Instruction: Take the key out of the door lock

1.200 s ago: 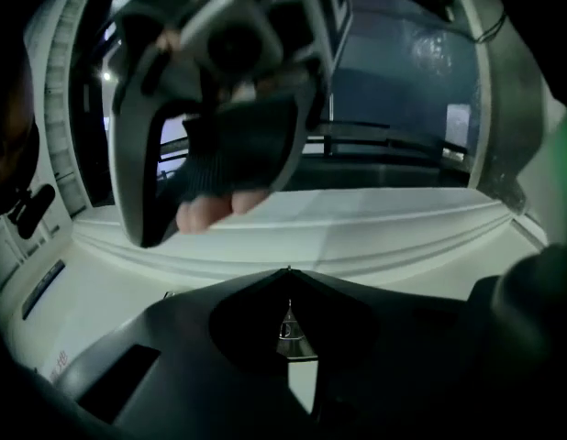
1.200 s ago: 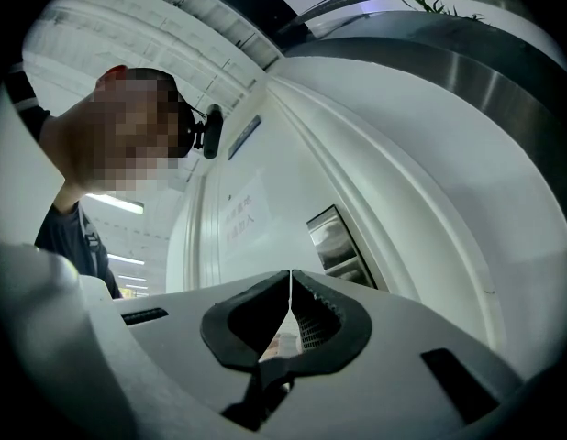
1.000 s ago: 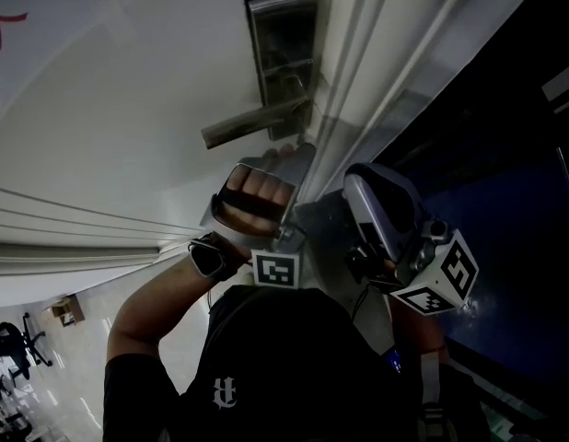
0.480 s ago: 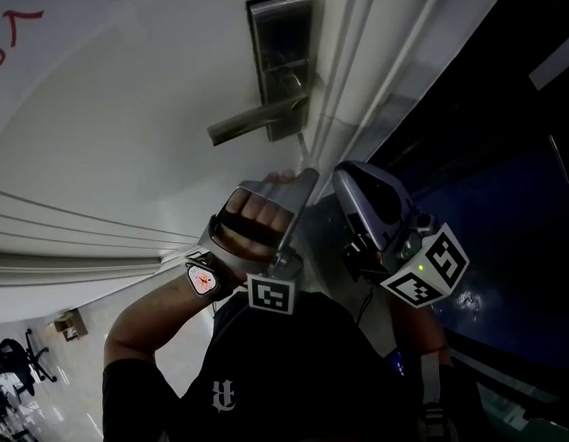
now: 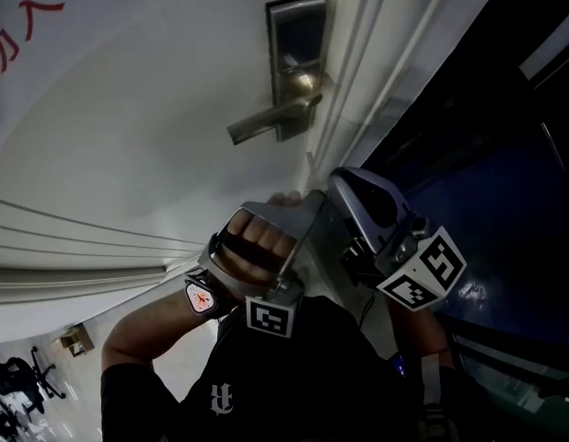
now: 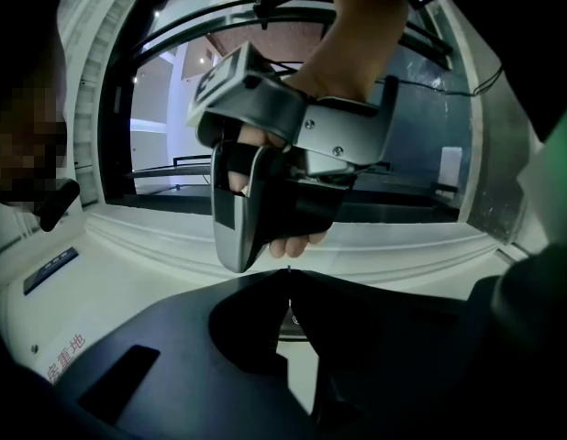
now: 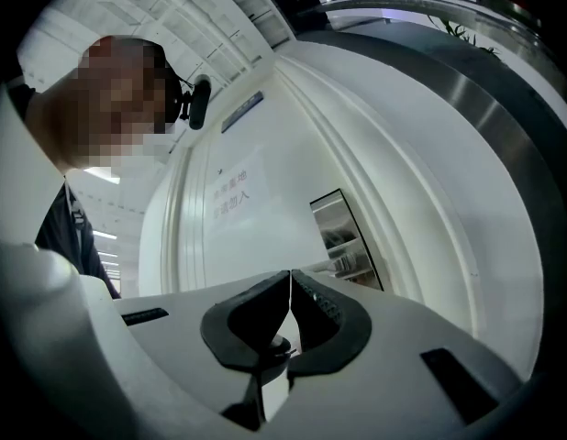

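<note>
Key: a thin sliver of metal [image 6: 289, 287], seen edge-on, pinched between the left tongs; in the head view it stands apart from the lock, below the lock plate and close to the door's right edge.
Left tongs: [image 5: 311, 191] closed tight on the key, tips toward the door's right edge; a hand [image 5: 257, 242] is wrapped round the grip, with a watch [image 5: 202, 297] on its wrist.
Right tongs: [image 7: 290, 284] pressed together with nothing between them, held just beside the left tongs on their right and facing the door.
Lock plate: [image 5: 296, 58] a tall brushed-metal plate near the door's right edge.
Lever handle: [image 5: 266, 122] juts from the plate's lower part toward the left, its free end dipping.
Door: [image 5: 156, 109] white, with red characters [image 5: 27, 21] at its upper left corner.
Marker cubes: [image 5: 270, 318] 2 in sight, 1 at the rear of each tool.
</note>
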The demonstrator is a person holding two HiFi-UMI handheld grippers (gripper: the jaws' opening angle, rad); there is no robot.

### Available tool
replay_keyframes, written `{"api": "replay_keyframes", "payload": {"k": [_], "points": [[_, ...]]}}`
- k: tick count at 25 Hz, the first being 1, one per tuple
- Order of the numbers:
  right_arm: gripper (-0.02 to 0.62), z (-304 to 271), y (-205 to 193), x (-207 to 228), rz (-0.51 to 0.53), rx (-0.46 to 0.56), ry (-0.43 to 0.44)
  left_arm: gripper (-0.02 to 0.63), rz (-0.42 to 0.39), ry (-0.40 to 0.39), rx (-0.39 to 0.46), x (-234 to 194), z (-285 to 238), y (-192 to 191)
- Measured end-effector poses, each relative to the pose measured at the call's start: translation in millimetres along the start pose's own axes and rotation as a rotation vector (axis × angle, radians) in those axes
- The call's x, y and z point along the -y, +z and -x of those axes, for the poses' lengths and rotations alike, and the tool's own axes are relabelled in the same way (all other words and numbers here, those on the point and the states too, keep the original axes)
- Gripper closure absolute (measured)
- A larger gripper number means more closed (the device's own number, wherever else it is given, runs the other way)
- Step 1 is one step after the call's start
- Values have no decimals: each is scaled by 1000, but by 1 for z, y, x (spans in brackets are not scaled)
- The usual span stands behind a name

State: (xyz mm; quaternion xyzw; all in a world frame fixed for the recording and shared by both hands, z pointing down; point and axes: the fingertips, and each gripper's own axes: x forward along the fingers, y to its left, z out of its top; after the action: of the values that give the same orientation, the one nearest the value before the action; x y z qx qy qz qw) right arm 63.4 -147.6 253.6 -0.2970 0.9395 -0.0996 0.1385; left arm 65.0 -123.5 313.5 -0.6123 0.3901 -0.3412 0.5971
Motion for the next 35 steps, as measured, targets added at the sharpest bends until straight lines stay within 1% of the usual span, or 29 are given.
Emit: {"api": "replay_keyframes", "payload": {"k": [16, 25, 30, 35], "points": [[581, -1, -25, -67, 56, -16, -152, 598, 84, -17, 155, -6, 83, -7], [581, 1, -40, -103, 96, -22, -219, 598, 133, -35, 207, -4, 124, -13], [581, 2, -41, -113, 117, -22, -243, 598, 134, -31, 231, -4, 136, -14], [581, 2, -36, -120, 141, -18, -253, 598, 101, -7, 246, -13, 139, -15]]}}
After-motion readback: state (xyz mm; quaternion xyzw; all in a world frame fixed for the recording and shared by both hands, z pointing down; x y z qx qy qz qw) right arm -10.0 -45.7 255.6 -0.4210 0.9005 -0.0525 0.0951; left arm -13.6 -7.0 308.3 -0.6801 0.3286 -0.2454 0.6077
